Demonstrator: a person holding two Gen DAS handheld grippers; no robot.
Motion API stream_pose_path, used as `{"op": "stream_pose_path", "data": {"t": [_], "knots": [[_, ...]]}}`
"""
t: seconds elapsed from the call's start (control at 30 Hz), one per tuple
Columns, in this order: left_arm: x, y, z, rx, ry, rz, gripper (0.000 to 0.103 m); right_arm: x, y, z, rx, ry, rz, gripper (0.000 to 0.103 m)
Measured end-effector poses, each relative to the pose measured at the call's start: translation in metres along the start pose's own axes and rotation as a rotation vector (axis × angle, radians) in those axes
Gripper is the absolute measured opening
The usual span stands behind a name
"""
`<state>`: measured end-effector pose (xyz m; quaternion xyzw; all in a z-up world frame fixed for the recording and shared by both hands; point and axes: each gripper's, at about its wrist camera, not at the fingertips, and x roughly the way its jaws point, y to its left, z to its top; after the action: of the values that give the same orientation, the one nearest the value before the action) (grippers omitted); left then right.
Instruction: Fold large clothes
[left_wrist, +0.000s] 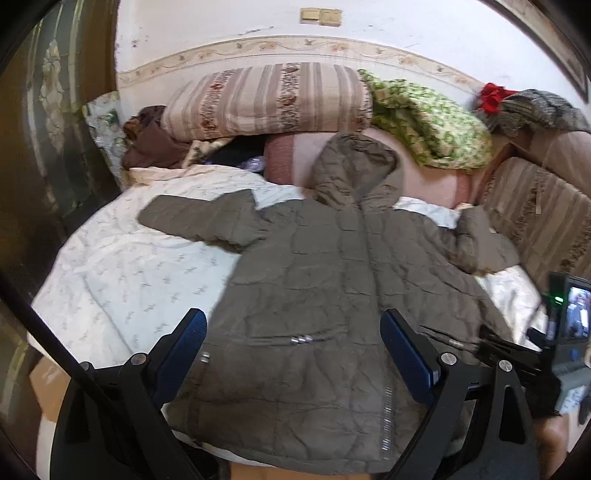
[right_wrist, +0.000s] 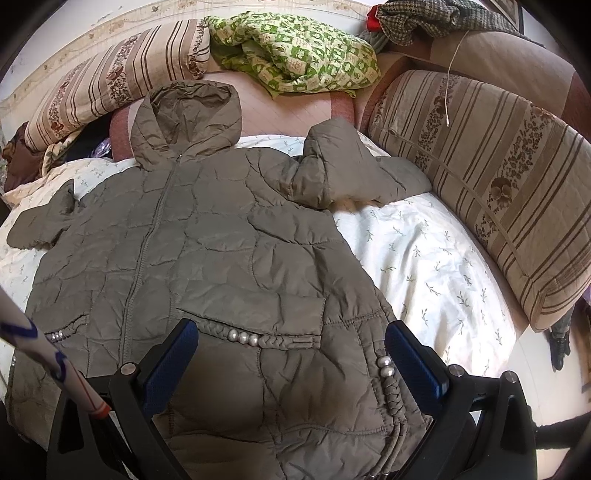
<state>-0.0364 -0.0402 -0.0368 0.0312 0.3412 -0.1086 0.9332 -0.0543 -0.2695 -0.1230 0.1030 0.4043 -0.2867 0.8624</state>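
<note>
Left wrist view has the jacket (left_wrist: 325, 280) laid flat, front up and zipped, on the white quilt (left_wrist: 122, 280), its hood (left_wrist: 354, 166) reaching toward the striped pillow (left_wrist: 269, 99) at the wall. One sleeve (left_wrist: 199, 218) stretches out flat from the jacket's shoulder across the quilt, and the other sleeve (left_wrist: 480, 240) lies bunched on the jacket's opposite side, near the striped cushion (left_wrist: 539, 218). Left gripper (left_wrist: 293, 354) hangs over the jacket's lower half with its blue fingers (left_wrist: 184, 350) spread wide, nothing between them. Right at the jacket's hem edge, part of the other tool shows at the frame's side, blurred.

Over to the right wrist view: the right gripper (right_wrist: 291, 354) sits above the jacket (right_wrist: 207, 258) near the beaded pocket (right_wrist: 255, 336), blue pads (right_wrist: 413, 362) wide apart, gripping nothing. Bunched sleeve (right_wrist: 343, 166) folds back on itself just beside the jacket's shoulder, touching the quilt (right_wrist: 424, 266). Beyond the hood (right_wrist: 192, 114) lies a green patterned blanket (right_wrist: 295, 55), and a long striped cushion (right_wrist: 491, 177) runs along the quilt's far side from the jacket.
</note>
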Motion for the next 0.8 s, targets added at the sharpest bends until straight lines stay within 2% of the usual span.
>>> {"op": "stream_pose_path", "data": {"t": [0.27,0.47,0.8], "knots": [[0.013,0.024,0.014,-0.013,0.003,0.138,0.095,0.006,-0.01,0.001,0.017,0.008,-0.004,0.103],[0.023,0.04,0.021,-0.01,0.003,0.21,0.095,0.014,-0.016,0.002,0.025,0.019,-0.002,0.103],[0.053,0.09,0.031,-0.079,0.048,0.344,0.095,0.025,-0.021,0.002,0.034,0.042,0.004,0.103]]}}
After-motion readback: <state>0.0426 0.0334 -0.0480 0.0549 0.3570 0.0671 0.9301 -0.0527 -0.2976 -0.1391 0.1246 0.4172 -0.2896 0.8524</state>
